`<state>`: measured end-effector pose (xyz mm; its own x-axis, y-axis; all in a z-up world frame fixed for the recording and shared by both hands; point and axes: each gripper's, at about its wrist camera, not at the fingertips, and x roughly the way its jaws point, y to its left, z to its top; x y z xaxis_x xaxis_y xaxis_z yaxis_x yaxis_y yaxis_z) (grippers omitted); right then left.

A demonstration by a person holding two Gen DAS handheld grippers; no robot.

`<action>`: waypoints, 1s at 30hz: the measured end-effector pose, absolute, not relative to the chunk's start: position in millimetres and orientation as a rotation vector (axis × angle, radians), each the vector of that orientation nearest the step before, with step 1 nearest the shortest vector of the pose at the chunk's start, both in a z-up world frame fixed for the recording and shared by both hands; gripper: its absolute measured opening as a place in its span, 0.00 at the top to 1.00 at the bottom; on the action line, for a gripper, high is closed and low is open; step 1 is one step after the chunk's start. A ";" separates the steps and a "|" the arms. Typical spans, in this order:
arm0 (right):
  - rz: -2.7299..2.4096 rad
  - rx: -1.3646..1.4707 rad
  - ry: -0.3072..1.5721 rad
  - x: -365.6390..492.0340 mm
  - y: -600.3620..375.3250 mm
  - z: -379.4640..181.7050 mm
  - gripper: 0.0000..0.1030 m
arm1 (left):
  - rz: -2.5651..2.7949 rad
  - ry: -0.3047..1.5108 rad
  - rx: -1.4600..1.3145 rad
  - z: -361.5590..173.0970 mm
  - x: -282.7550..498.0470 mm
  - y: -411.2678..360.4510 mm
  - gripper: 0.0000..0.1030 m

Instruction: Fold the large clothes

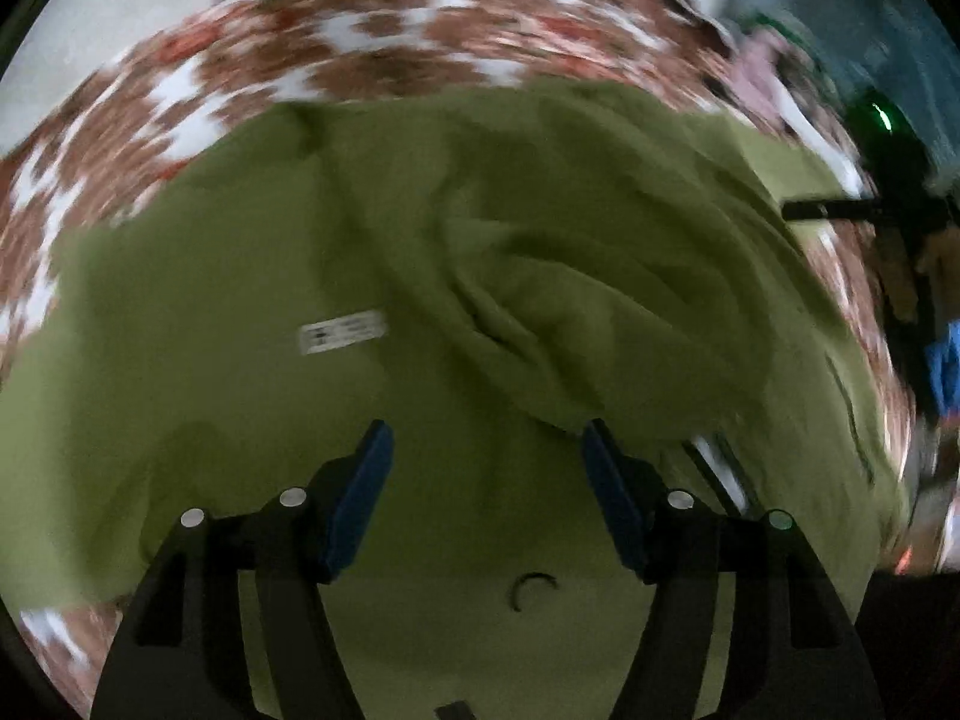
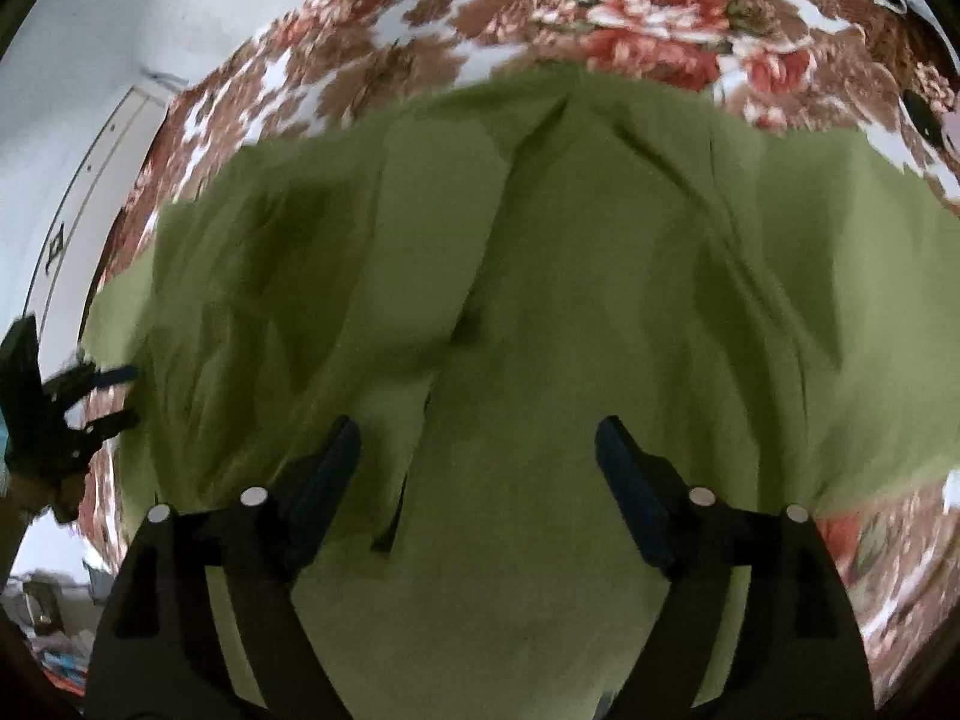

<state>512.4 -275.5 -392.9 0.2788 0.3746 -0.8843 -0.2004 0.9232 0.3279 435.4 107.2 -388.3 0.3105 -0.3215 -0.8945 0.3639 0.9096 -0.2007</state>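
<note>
A large olive-green garment (image 1: 252,276) lies spread on a floral bedspread (image 1: 384,42). It has a white label (image 1: 342,331) and a bunched fold of cloth (image 1: 576,312) at its right. My left gripper (image 1: 487,444) is open just above the cloth, holding nothing. In the right wrist view the same garment (image 2: 570,270) fills the frame, creased lengthwise. My right gripper (image 2: 478,438) is open above it, empty. The left gripper (image 2: 90,396) also shows at the far left edge there, and the right gripper (image 1: 840,210) at the right edge of the left view.
The floral bedspread (image 2: 630,30) extends beyond the garment on all sides. A white wall (image 2: 120,30) stands at the left. Clutter lies on the floor (image 2: 54,630) at lower left. Blurred pink and dark items (image 1: 774,60) lie at the bed's far right.
</note>
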 end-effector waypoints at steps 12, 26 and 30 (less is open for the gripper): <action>0.426 0.289 1.208 661.8 -222.2 -437.5 0.30 | -0.301 1.094 -0.241 -430.4 602.8 118.5 0.38; 0.452 0.153 1.127 696.8 -211.0 -413.7 0.87 | -0.356 1.069 -0.224 -426.0 661.8 82.8 0.99; 0.429 0.070 1.197 711.7 -202.6 -443.1 0.76 | -0.285 1.123 -0.158 -448.0 668.8 87.0 0.97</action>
<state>711.7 -202.6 -443.1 0.2951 0.3581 -0.8858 -0.2854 0.9178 0.2760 668.8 87.0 -448.0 0.4015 -0.3037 -0.8640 0.1456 0.9526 -0.2671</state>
